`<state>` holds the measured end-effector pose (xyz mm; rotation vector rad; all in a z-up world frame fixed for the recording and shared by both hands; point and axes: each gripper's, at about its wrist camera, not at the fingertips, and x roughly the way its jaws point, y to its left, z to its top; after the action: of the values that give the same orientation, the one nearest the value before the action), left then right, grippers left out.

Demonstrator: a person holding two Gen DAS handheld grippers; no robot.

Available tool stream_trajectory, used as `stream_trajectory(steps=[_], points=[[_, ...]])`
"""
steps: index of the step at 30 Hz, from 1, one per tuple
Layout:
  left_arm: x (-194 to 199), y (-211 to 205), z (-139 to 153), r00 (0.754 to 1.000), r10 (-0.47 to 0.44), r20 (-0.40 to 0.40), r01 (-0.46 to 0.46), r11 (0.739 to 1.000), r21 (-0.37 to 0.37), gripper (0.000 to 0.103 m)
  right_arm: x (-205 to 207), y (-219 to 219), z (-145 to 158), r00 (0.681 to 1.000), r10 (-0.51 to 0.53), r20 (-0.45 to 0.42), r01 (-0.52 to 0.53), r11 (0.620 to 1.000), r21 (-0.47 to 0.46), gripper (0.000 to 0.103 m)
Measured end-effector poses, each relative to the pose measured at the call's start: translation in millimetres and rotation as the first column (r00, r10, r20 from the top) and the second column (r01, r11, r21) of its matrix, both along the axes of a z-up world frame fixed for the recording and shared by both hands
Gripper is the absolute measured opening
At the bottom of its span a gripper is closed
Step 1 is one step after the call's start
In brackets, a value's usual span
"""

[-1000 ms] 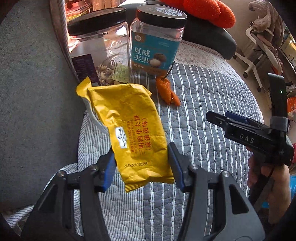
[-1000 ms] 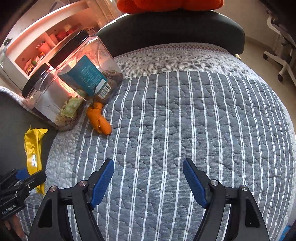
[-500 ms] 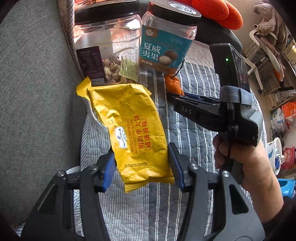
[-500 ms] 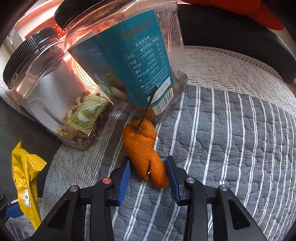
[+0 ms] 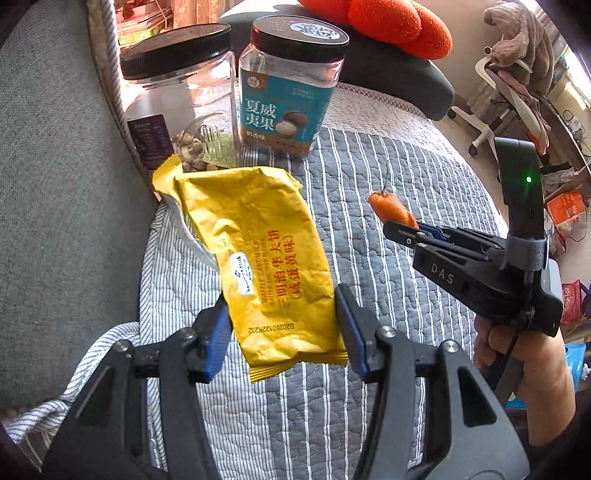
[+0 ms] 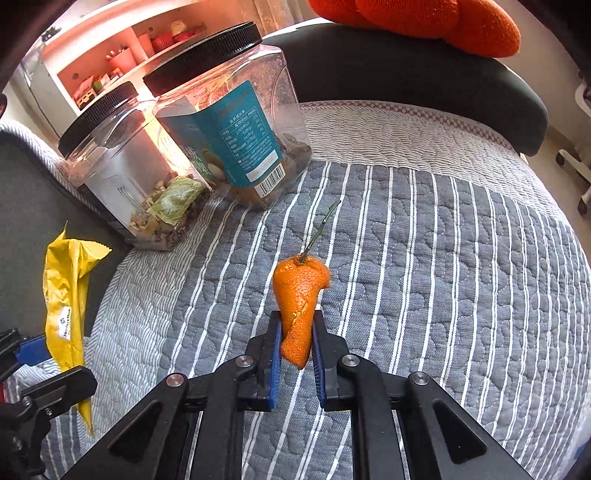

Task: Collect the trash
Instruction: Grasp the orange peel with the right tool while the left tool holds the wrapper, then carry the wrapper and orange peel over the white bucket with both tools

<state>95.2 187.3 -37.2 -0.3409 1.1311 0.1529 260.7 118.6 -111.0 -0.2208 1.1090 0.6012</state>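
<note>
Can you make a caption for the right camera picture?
Right gripper pinches an orange peel above the striped quilt.

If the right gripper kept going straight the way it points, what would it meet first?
Probably the teal-labelled clear plastic jar, slightly left of centre. The right gripper is shut on orange peel; depth is unclear.

Orange peel (image 6: 298, 302) w/ green stem; yellow wrapper (image 5: 266, 258), red text; quilt (image 6: 443, 277) grey w/ white stripes.

A home living space: quilted striped sofa cover (image 6: 424, 258), orange cushion (image 6: 424, 18), snack jars (image 5: 291, 92).
</note>
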Motion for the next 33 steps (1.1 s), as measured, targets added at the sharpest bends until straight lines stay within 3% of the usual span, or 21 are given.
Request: stream_trajectory(steps=[14,21,26,33], points=[[16,-70,6,0.992,-0.124,0.017,0.124,0.992,0.006,0.055,-39,-128,54,0.997,-0.050,0.058,0.052,0.998,-0.039,0.014],[43,-119,6,0.981,-0.189,0.036,0.190,0.981,-0.034,0.055,-51,-202,83,0.987,-0.136,0.084,0.138,0.990,-0.018,0.014],[65,-167,6,0.962,-0.269,0.053,0.272,0.962,-0.039,0.055,-49,-270,95,0.963,-0.252,0.094,0.251,0.968,0.026,0.013],[88,-234,8,0.923,-0.376,0.088,0.381,0.923,-0.048,0.055,-47,-371,101,0.906,-0.418,0.070,0.414,0.908,0.058,0.014]])
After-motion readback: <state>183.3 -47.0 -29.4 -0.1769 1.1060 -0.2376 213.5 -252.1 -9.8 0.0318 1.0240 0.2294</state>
